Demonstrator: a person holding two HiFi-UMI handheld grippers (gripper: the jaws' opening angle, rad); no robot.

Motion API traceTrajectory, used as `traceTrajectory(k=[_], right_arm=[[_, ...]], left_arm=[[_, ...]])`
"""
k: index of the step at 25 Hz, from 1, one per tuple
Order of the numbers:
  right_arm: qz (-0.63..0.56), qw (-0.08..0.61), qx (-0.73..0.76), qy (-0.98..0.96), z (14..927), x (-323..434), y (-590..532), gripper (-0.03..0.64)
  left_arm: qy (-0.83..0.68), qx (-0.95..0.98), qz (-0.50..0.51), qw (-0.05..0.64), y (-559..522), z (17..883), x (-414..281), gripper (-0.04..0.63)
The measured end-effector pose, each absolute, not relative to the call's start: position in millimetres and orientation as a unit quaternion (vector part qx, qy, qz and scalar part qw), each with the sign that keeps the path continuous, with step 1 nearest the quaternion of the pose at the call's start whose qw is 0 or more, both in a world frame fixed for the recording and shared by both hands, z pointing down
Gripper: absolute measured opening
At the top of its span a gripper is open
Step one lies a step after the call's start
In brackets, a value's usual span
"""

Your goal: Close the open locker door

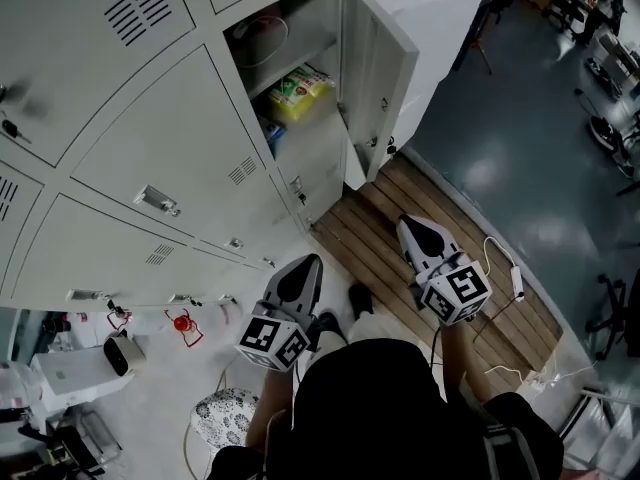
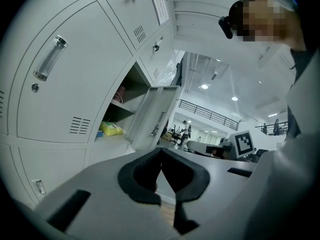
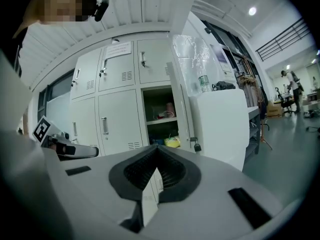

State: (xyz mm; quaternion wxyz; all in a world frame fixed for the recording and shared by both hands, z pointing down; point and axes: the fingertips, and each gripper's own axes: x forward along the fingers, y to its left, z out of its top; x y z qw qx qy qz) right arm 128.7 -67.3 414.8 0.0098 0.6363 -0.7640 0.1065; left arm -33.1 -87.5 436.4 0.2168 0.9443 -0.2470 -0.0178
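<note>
The open locker door (image 1: 372,73) stands swung out to the right of its compartment (image 1: 300,118), which holds a yellow packet (image 1: 297,90) on a shelf. Both grippers hang well short of it, over the floor. My left gripper (image 1: 303,271) is shut and empty, below the row of closed lockers. Shut and empty as well, my right gripper (image 1: 417,230) is over the wooden slats. In the left gripper view the door (image 2: 152,118) shows above the shut gripper (image 2: 161,151). In the right gripper view the door (image 3: 176,106) is nearly edge-on, a padlock (image 3: 197,146) hanging on it, beyond the gripper (image 3: 157,149).
A slatted wooden platform (image 1: 385,253) lies before the lockers, with a white cable and adapter (image 1: 516,280) on it. A white cabinet (image 3: 222,124) stands right of the door. A red object (image 1: 183,323) and a white box (image 1: 75,373) sit on the floor at left.
</note>
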Motion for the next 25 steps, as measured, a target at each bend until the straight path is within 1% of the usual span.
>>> traceTrajectory(k=[5,12,20,25], right_arm=[[0.093,0.004,0.619,-0.780,403,146,-95,0.005],[0.076,-0.010,0.588,-0.805,389,166,-126,0.005],[0.074,-0.004,0.558,-0.826,394,184,-155,0.006],[0.071,-0.006,0.546,-0.835,394,190,-173,0.029]], left_arm=[[-0.273,0.941,-0.017,0.198,-103,428,-16,0.018],[-0.285,0.939,-0.019,0.189,-115,422,21,0.018],[-0.308,0.932,-0.018,0.188,-119,427,48,0.018],[-0.329,0.924,-0.017,0.195,-124,436,51,0.018]])
